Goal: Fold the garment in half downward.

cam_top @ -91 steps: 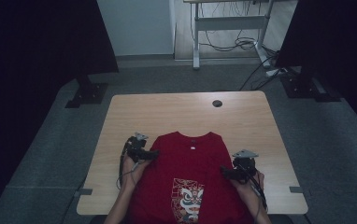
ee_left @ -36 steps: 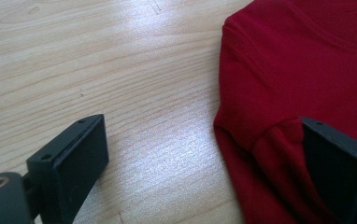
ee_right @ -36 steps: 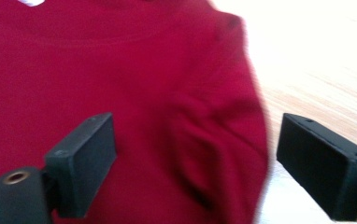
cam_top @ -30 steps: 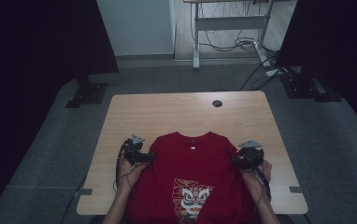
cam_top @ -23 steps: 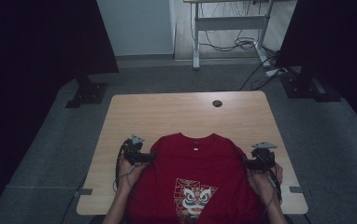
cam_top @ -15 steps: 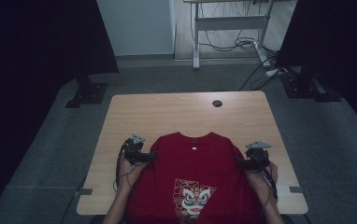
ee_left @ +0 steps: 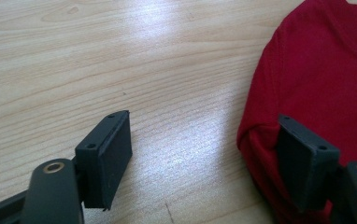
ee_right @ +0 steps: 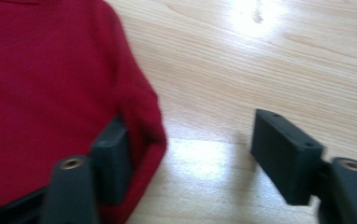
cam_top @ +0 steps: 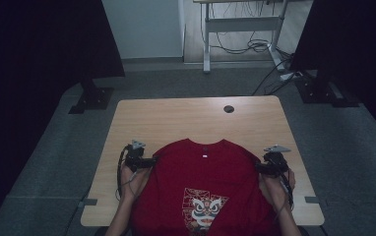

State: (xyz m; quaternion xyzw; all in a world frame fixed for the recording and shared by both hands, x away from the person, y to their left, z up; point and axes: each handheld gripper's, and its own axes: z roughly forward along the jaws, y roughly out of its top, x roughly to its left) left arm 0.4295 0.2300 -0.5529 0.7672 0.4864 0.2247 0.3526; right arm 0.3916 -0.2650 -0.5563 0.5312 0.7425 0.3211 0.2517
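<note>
Left tongs (cam_top: 152, 161) sit at the left shoulder of the red T-shirt (cam_top: 210, 187), low on the wooden desk (cam_top: 176, 118). In the left gripper view the tongs (ee_left: 204, 163) stand part-open and have just been closing; one jaw is over bare wood, the other lies against the folded shoulder edge of the shirt (ee_left: 326, 70). Cloth is at the inner jaw, not pinched.

The shirt lies flat at the near middle of the desk, collar toward the far edge, lion-face print (cam_top: 205, 209) near the person's body. A small dark round fitting (cam_top: 229, 108) sits far on the desk, well apart from the shirt.

Right tongs (cam_top: 260, 168) are at the right shoulder. In the right gripper view the tongs (ee_right: 195, 154) are also half-open, just been closing: one jaw tucked under the shirt's (ee_right: 50, 84) edge fold, the other over bare wood. No grip on the cloth.
</note>
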